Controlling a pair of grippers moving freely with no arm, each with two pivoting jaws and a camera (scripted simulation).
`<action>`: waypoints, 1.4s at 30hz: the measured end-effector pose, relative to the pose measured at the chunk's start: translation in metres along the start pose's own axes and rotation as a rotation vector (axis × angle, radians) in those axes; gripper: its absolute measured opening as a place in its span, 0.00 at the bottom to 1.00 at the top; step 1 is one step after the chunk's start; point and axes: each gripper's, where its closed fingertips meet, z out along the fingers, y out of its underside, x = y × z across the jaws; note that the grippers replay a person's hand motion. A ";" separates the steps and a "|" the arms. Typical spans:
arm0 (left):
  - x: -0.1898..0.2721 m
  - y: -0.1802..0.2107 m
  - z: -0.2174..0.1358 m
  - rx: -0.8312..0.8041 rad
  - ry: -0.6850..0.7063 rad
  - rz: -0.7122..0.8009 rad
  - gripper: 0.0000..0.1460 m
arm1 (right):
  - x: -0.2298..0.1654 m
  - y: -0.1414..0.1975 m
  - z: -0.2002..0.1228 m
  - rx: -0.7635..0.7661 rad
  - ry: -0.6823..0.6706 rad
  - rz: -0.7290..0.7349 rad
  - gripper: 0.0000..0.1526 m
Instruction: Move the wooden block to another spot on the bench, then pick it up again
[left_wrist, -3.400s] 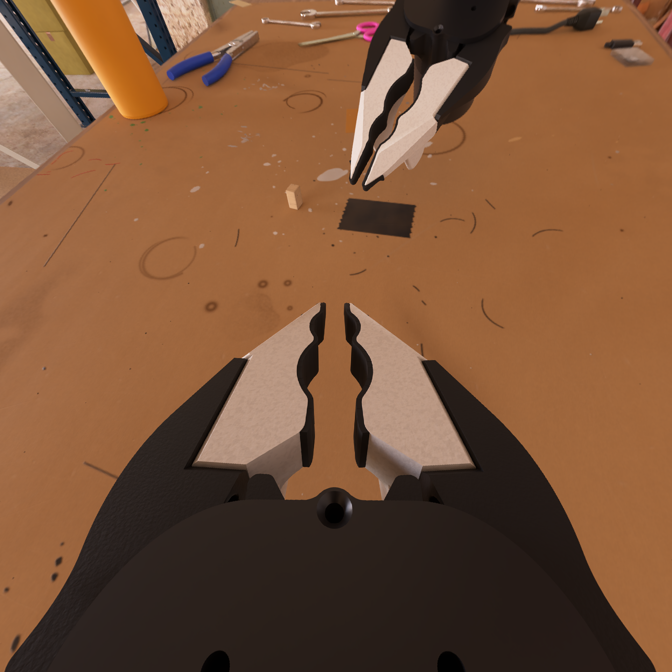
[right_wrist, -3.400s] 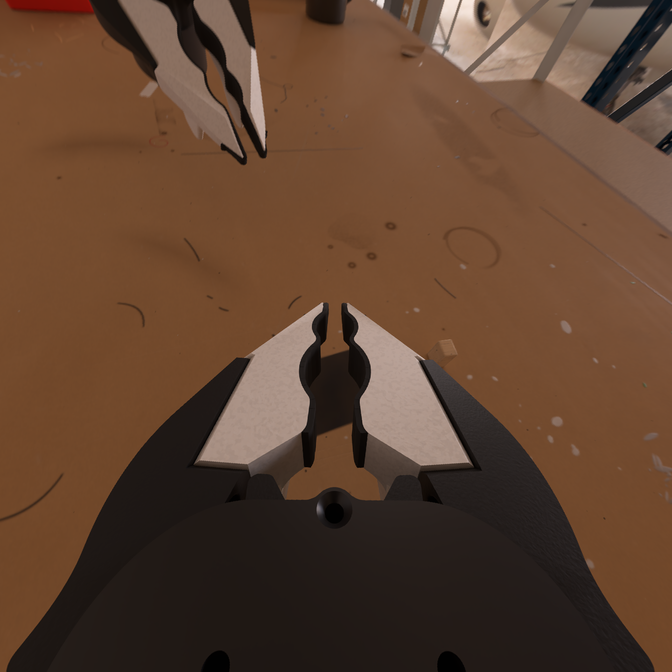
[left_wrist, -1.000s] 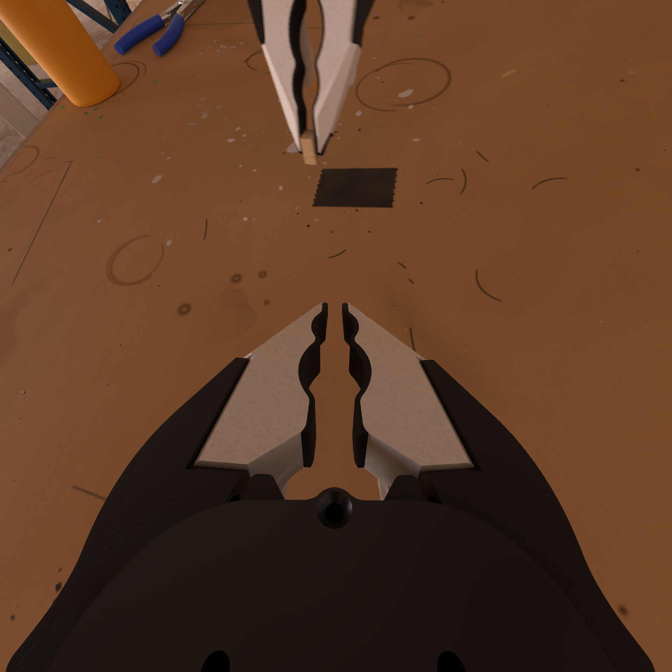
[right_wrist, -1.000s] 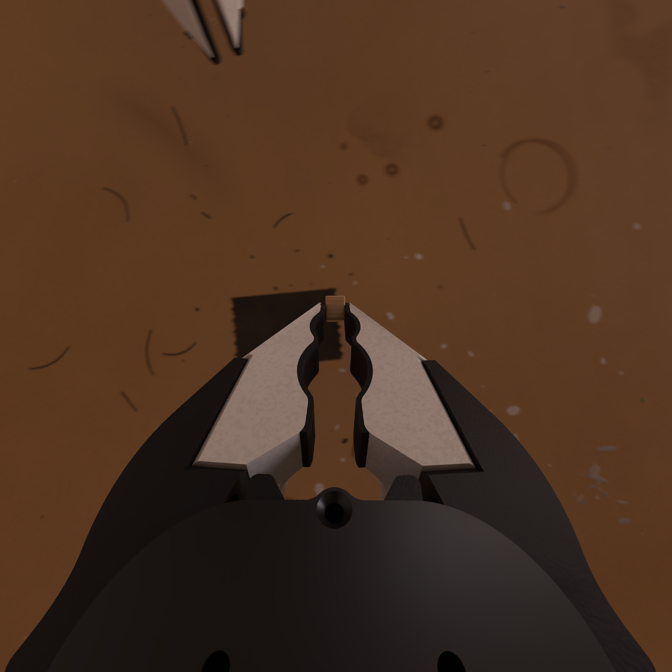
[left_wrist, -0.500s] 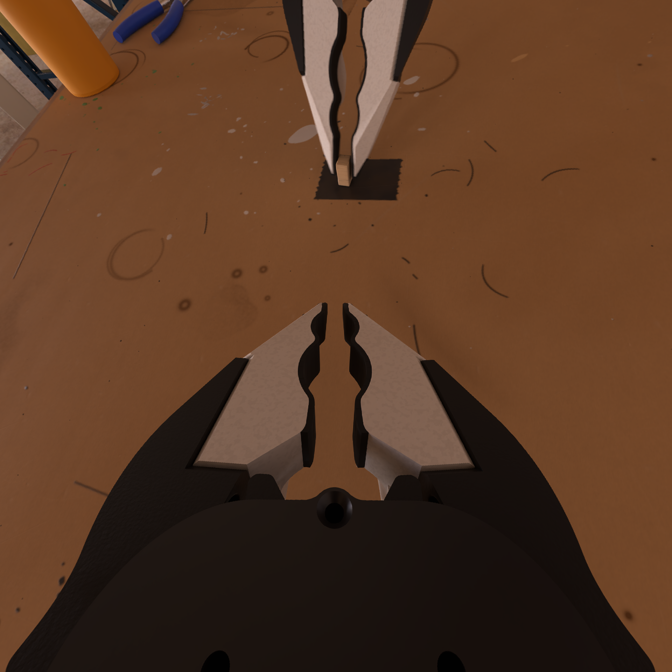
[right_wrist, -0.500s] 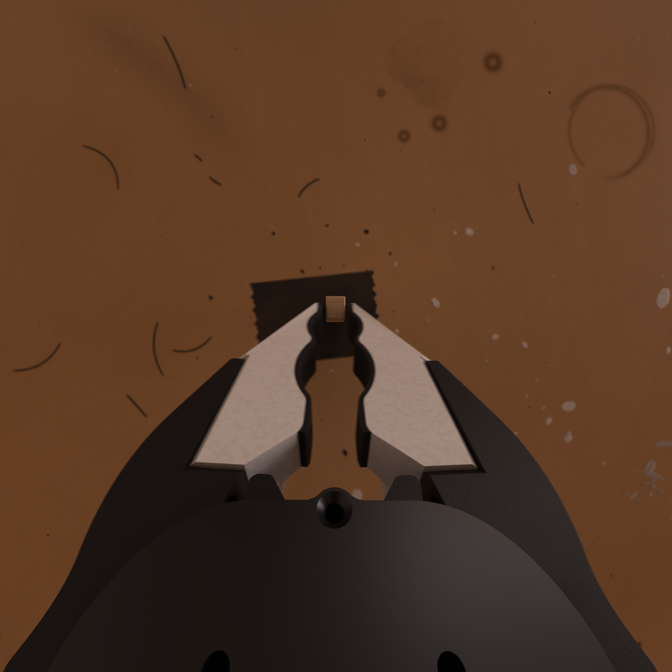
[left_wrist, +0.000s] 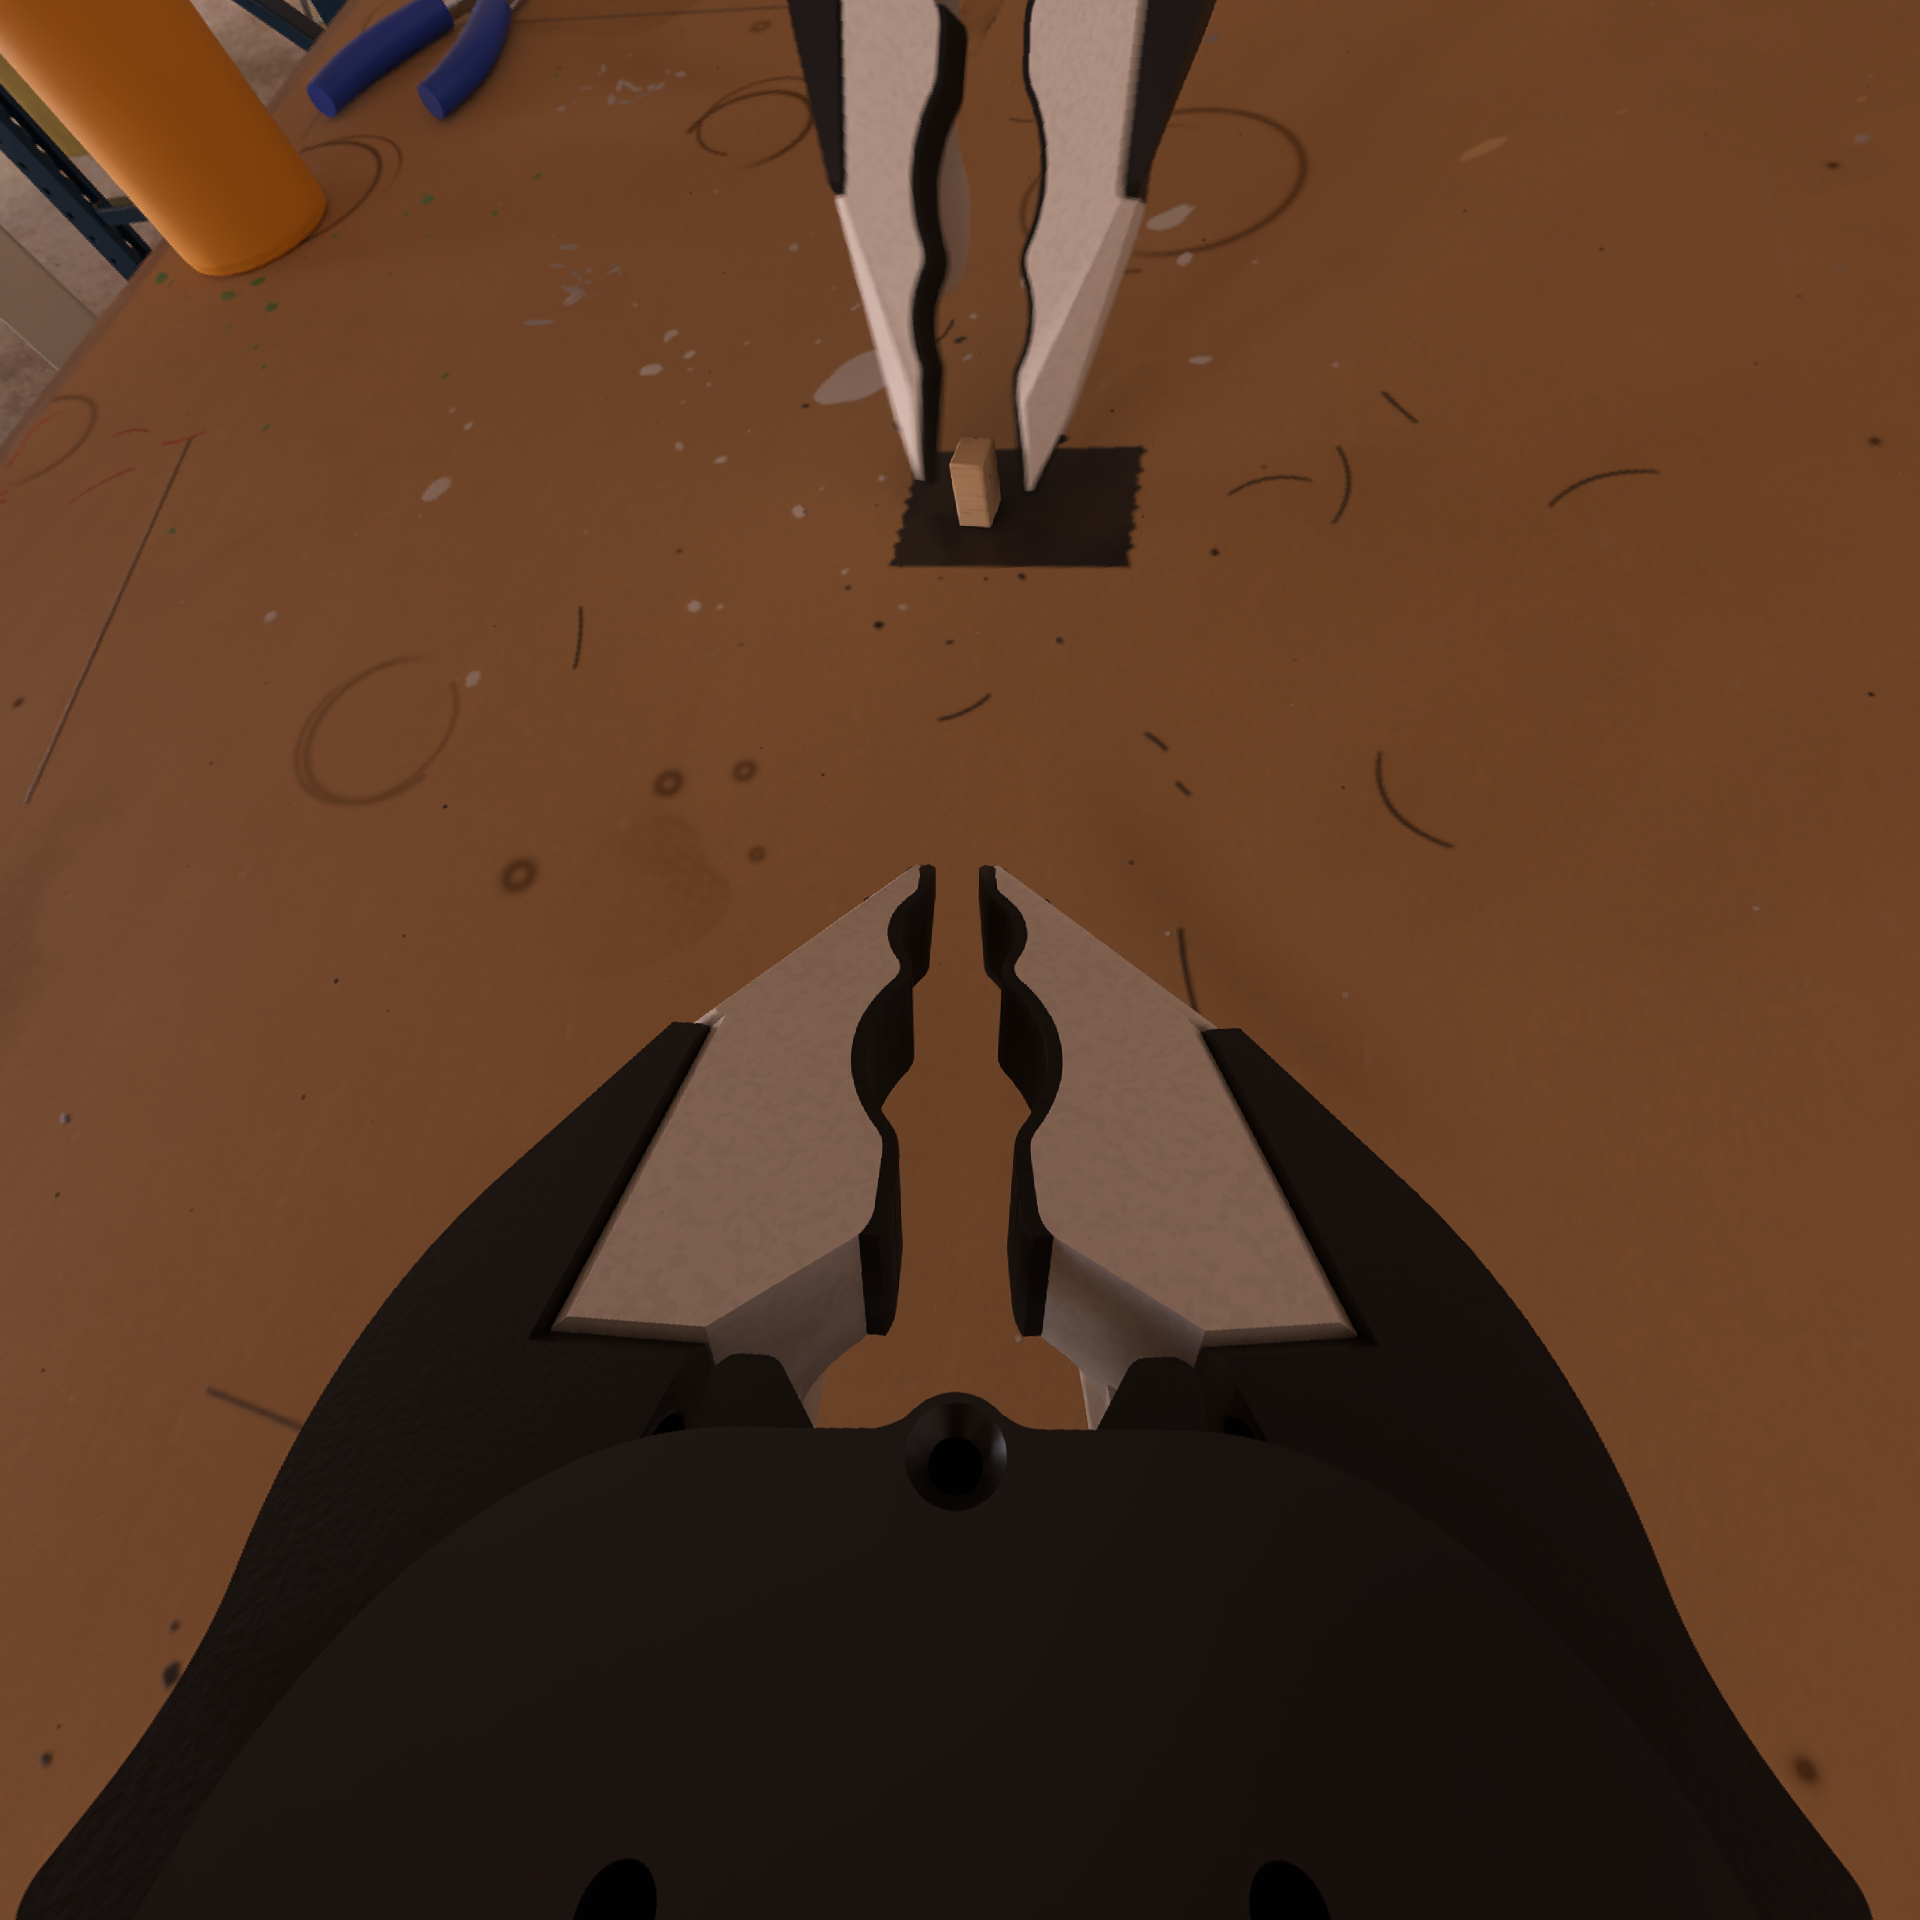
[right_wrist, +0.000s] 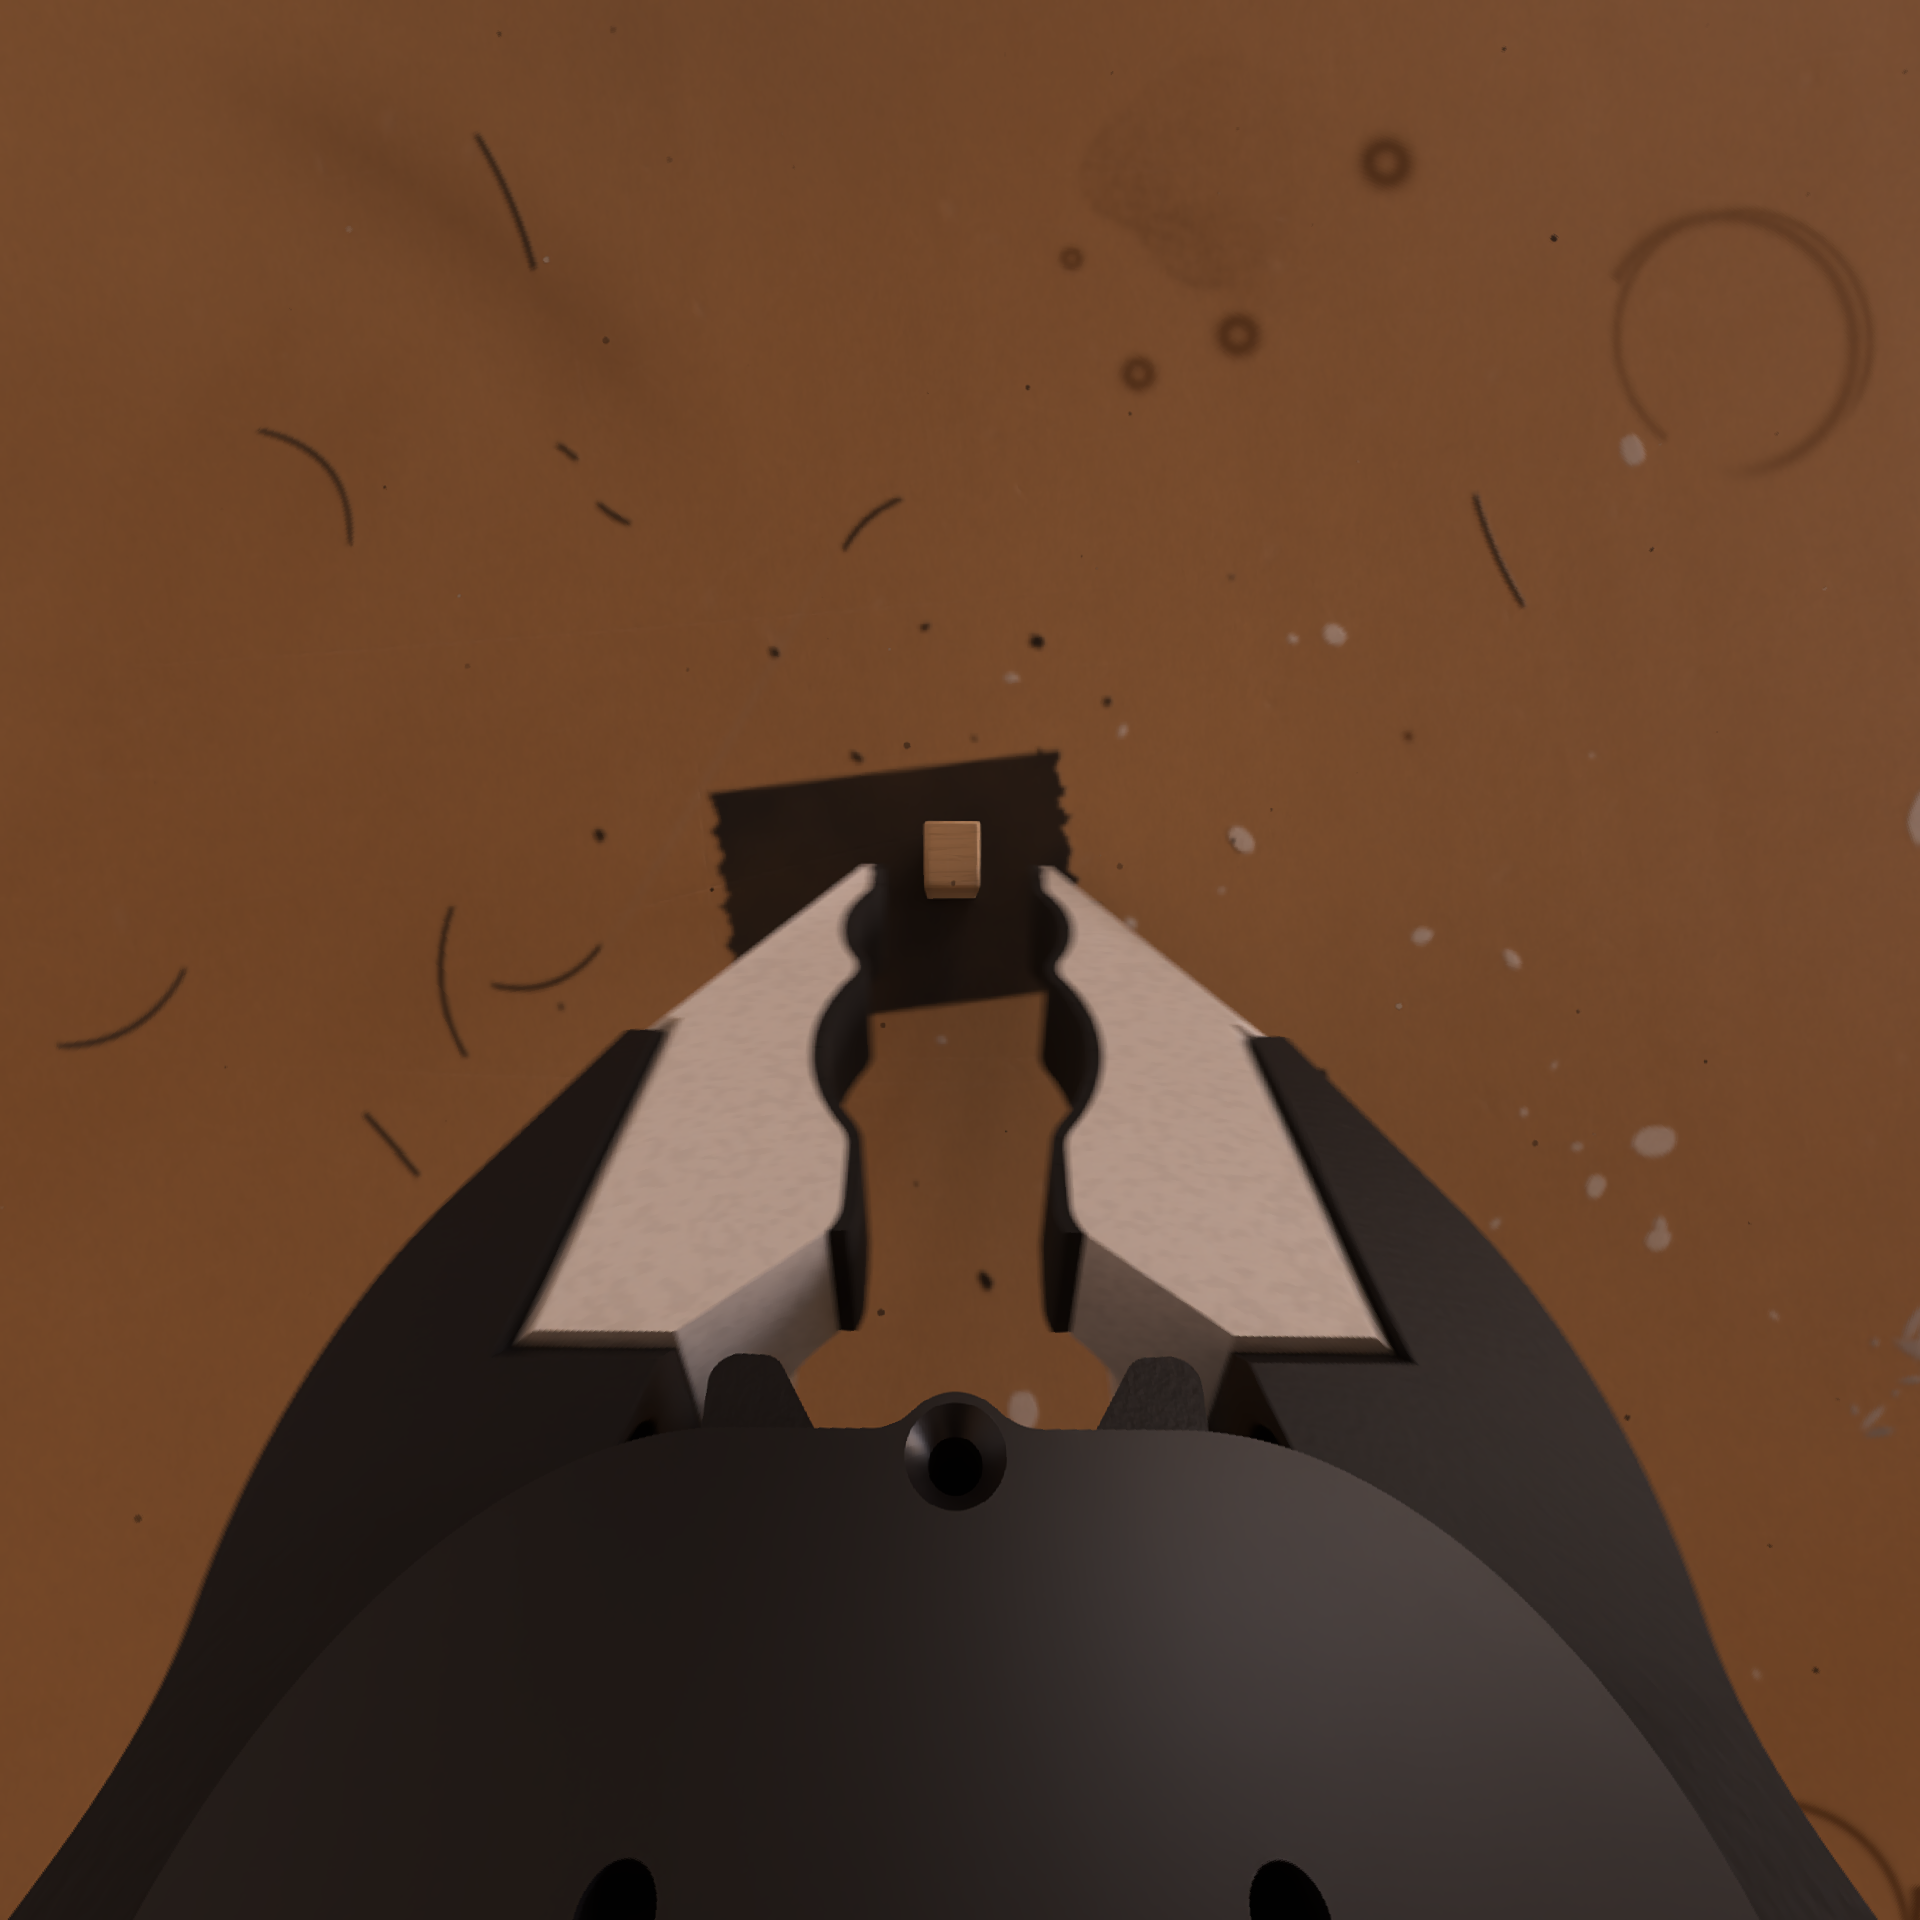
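Note:
A small pale wooden block (left_wrist: 974, 481) stands on a black square patch (left_wrist: 1081, 520) on the brown bench. In the right wrist view the block (right_wrist: 952, 858) sits between my right gripper's fingertips, apart from both. My right gripper (right_wrist: 956, 871) is open and points down over the patch; it also shows in the left wrist view (left_wrist: 974, 473) with its tips either side of the block. My left gripper (left_wrist: 957, 871) hovers nearer the front of the bench, its jaws almost together and empty.
An orange cylinder (left_wrist: 156, 125) stands at the far left by the bench edge. Blue-handled pliers (left_wrist: 416, 62) lie behind it. The bench (left_wrist: 416, 935) bears ring marks, scratches and paint specks.
My right gripper carried the block onto the black patch, set it down and opened its jaws; the block now stands free. The left gripper has held still.

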 end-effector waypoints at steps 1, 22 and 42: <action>0.000 -0.001 0.000 0.004 -0.003 -0.002 0.06 | 0.000 0.000 -0.001 -0.004 -0.001 -0.005 0.06; 0.007 -0.009 0.005 0.028 0.000 0.020 0.05 | -0.035 0.009 -0.012 -0.040 -0.031 -0.017 0.06; 0.066 -0.054 0.035 0.153 0.108 0.160 0.05 | -0.071 -0.067 -0.015 0.257 -0.124 -0.041 0.06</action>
